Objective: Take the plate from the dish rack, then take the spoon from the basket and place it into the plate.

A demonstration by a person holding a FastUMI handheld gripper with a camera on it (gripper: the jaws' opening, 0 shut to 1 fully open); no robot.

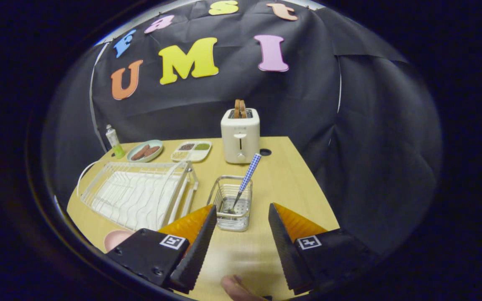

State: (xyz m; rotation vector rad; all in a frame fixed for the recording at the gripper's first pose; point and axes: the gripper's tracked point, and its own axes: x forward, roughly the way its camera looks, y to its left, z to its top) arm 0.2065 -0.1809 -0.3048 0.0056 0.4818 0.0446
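A spoon (244, 180) with a blue-and-white checked handle stands tilted in a small clear basket (230, 205) on a pale wooden table (283, 184). Its bowl rests at the bottom of the basket and its handle leans up and away, toward a toaster. The basket sits just ahead of the gripper (242, 213), roughly in line with the gap between the two fingers but closer to the left one. The gripper's jaws are spread wide apart and hold nothing; bare tabletop shows between the black ridged pads with their orange backs.

A pink plate (116, 239) lies on the table beside the left finger, partly hidden behind it, at the near corner of a white wire dish rack (136, 194). The rack lies left of the basket, its slots holding no dishes.

Beyond the basket stands a cream toaster (240, 136) with two slices of toast poking out of its top. Left of the toaster is a white divided tray (191, 151) with small portions of food, then a pale green dish (144, 151) holding sausages, then a small bottle (114, 141) with a green base near the table's far left corner. A dark round hole (265, 152) in the tabletop sits just right of the toaster.

A fingertip (236, 288) shows below the gap between the fingers, at the nearest point
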